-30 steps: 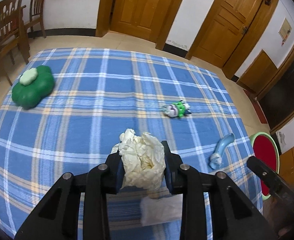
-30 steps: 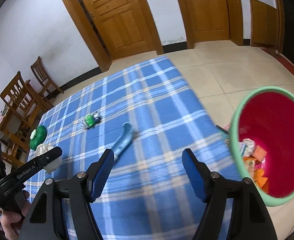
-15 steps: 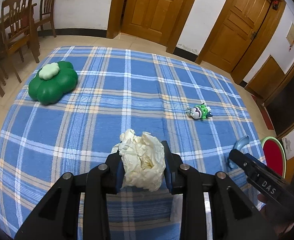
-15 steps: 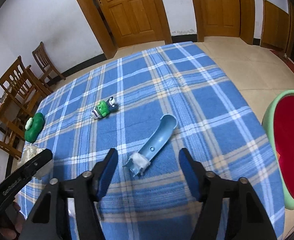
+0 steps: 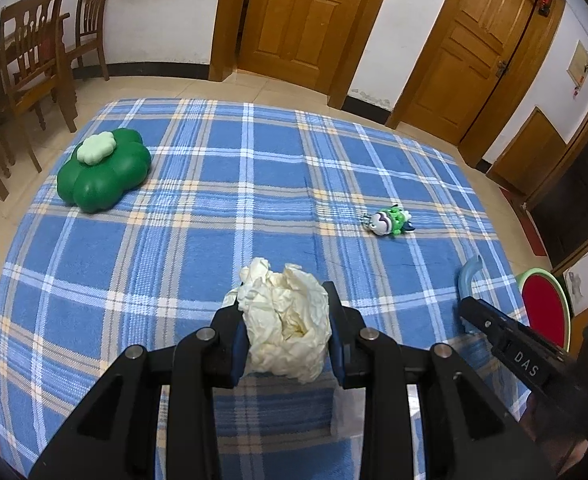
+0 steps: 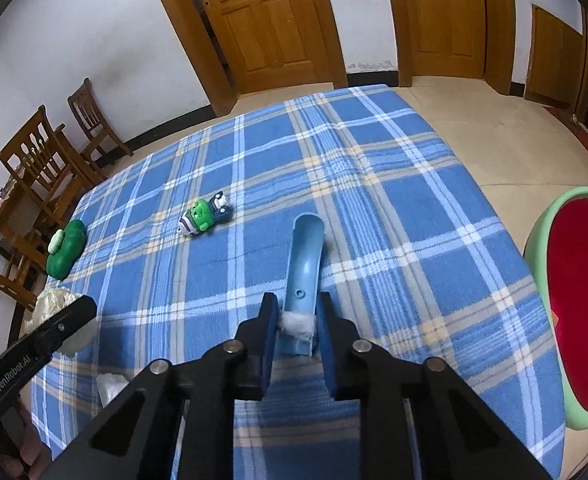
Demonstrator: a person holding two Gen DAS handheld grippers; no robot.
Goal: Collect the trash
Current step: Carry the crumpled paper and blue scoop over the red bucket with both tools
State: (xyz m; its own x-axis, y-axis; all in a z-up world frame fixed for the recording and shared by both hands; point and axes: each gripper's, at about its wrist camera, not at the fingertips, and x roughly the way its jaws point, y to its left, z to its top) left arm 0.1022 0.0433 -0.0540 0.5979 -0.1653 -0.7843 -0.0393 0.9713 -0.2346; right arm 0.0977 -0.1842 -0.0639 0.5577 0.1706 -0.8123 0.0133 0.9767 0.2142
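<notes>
My left gripper is shut on a crumpled cream paper ball, held just above the blue plaid cloth. In the right wrist view a blue curved plastic piece lies on the cloth with a white fluff tuft at its near end. My right gripper is closing its jaws, and the pads press that near end from both sides. The red bin with a green rim stands beyond the table's right edge.
A green clover-shaped object and a small green toy lie on the cloth. A flat white scrap rests under the left gripper. Wooden chairs stand at the left, with doors behind.
The right gripper swung left from the bin to the blue curved piece, came down, and its jaws narrowed around the piece's near end. The left gripper kept its hold on the paper ball.
</notes>
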